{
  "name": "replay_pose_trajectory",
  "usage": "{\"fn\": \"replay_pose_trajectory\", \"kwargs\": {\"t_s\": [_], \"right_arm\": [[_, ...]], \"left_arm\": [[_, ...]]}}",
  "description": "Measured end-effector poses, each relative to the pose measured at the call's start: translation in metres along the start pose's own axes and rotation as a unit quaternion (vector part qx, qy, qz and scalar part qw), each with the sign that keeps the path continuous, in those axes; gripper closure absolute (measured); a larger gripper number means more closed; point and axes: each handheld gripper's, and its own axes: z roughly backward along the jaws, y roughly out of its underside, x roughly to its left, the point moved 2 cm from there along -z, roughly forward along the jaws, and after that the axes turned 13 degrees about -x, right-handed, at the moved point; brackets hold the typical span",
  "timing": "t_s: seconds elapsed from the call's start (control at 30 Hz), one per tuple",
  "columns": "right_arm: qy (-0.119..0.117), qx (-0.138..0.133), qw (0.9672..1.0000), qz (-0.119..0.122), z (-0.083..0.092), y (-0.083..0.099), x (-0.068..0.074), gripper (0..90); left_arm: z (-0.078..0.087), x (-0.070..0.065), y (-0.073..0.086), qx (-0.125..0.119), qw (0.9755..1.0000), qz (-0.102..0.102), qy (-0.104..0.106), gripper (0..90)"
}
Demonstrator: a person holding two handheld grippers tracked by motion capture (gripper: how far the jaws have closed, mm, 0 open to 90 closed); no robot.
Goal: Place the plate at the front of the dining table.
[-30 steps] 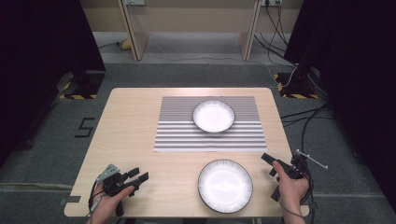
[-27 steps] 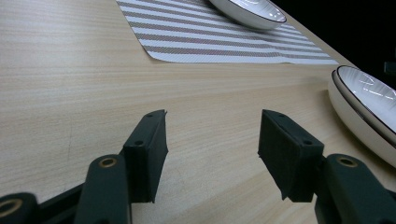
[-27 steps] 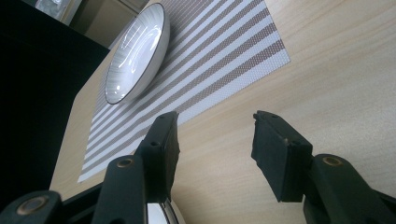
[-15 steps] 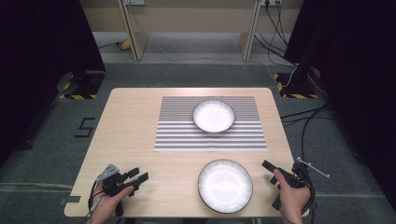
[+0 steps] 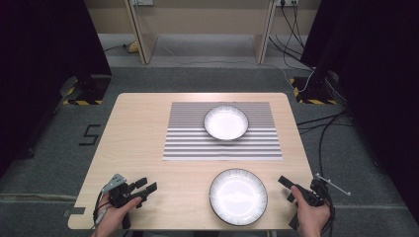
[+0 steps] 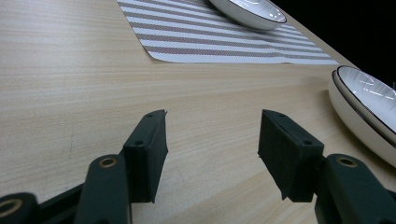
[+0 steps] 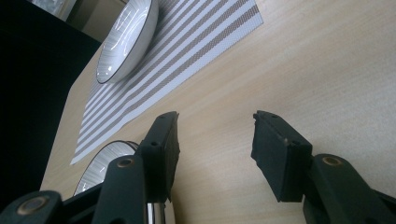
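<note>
Resting wide and empty at the worktop's near corners, the left tool and right tool flank the near plate by the near edge; a careless grip could push it off.

Two plates here, both white, round, glossy, with a thin dark rim and fine ribbed lines round the inside; both upright and empty. The near plate sits flat on bare wood at the front edge of the table, right of centre, between the two grippers but touching neither; from the left gripper view its side wall looks deep and cream-white. The far plate is a bit smaller-looking; it rests on the striped mat, towards the mat's back half, well apart from the near one.
</note>
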Motion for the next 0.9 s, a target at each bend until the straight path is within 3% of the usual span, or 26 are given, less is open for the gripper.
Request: {"fn": "replay_pose_trajectory", "kwargs": {"t_s": [0.47,0.9], "right_arm": [[-0.007,-0.017,0.9997,-0.017,0.01,0.009,-0.01,50.3],[-0.012,-0.03,0.9994,-0.015,0.011,0.012,-0.013,49.0]], "left_arm": [[-0.001,-0.001,0.001,0.002,1.0,-0.001,0.001,41.6],[-0.004,-0.004,0.002,0.007,0.9999,-0.006,0.006,41.6]]}}
